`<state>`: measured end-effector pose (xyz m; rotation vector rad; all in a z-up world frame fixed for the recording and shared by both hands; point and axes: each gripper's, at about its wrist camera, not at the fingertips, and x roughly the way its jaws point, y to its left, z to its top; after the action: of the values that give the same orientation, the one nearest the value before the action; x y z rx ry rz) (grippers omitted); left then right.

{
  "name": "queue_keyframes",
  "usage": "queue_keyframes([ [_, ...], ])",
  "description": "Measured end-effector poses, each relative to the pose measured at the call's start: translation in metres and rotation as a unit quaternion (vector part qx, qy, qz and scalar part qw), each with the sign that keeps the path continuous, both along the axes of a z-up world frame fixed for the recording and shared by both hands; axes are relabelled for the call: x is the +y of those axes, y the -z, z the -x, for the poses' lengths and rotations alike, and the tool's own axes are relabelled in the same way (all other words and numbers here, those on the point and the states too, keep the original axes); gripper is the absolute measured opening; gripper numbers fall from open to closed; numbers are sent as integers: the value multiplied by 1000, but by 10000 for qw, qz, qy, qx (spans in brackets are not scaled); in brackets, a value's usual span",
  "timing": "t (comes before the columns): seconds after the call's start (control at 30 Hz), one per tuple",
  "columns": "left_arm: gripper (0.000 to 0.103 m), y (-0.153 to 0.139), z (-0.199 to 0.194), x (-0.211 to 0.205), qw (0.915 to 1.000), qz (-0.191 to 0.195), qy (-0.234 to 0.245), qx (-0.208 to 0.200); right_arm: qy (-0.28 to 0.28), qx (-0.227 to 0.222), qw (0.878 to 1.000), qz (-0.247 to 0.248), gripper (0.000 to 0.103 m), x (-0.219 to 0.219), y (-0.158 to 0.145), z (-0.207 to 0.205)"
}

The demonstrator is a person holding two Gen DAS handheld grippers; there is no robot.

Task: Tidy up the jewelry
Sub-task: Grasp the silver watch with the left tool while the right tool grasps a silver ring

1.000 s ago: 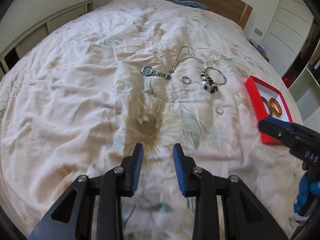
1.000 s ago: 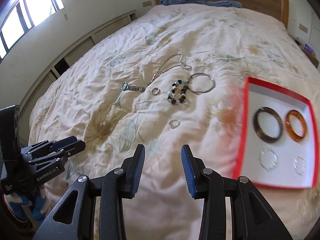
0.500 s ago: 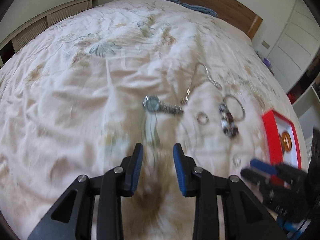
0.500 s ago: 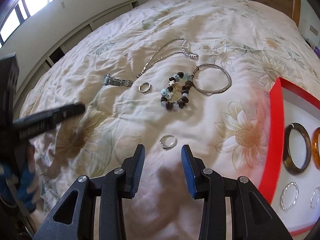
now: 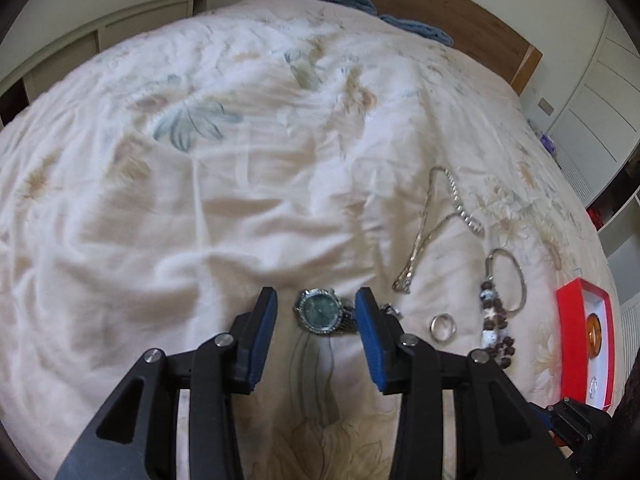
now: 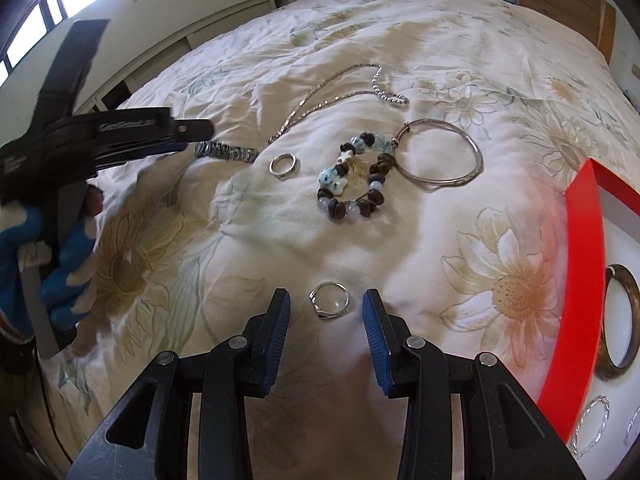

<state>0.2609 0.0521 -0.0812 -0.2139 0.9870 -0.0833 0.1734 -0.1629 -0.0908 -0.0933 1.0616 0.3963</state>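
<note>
Only one marking shows: raised lettering on the side of the left gripper [image 6: 188, 130] in the right wrist view, too blurred to read. Left gripper [image 5: 316, 306] jaws spread wide, holding nothing; the green-faced watch [image 5: 322, 311] lies on the floral bedspread [image 5: 200, 200] between the blue pads, with a gap on the left pad's side; contact on the right cannot be told. Right gripper [image 6: 326, 306] jaws likewise spread, empty, with a thin silver ring [image 6: 329, 306] between the tips, clear of both pads.

Positions relative to the watch: band ring [image 5: 443, 327] just to its right, beaded bracelet [image 5: 496, 330] further right, silver bangle [image 5: 508, 280] touching the beads, chain necklace [image 5: 432, 236] beyond. Red box [image 5: 568, 344] lies far right, near the bed edge, holding an amber bangle [image 5: 594, 336]. Right wrist view shows a dark bangle [image 6: 620, 320] and clear bracelets [image 6: 592, 432] in the red box [image 6: 580, 280].
</note>
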Motion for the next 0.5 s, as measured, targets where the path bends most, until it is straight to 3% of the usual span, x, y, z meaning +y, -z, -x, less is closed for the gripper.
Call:
queue_keyframes([
  [0.17, 39, 12, -2, -9, 9997, -40, 218, 61, -46, -33, 10000, -9, 37, 0, 6, 0],
  [0.27, 38, 17, 1, -13, 9992, 85, 366, 145, -42, -52, 10000, -37, 30, -1, 8, 0],
  [0.5, 31, 18, 18, -20, 9984, -222, 525, 22, 40, -66, 9998, -158, 21, -9, 9, 2],
])
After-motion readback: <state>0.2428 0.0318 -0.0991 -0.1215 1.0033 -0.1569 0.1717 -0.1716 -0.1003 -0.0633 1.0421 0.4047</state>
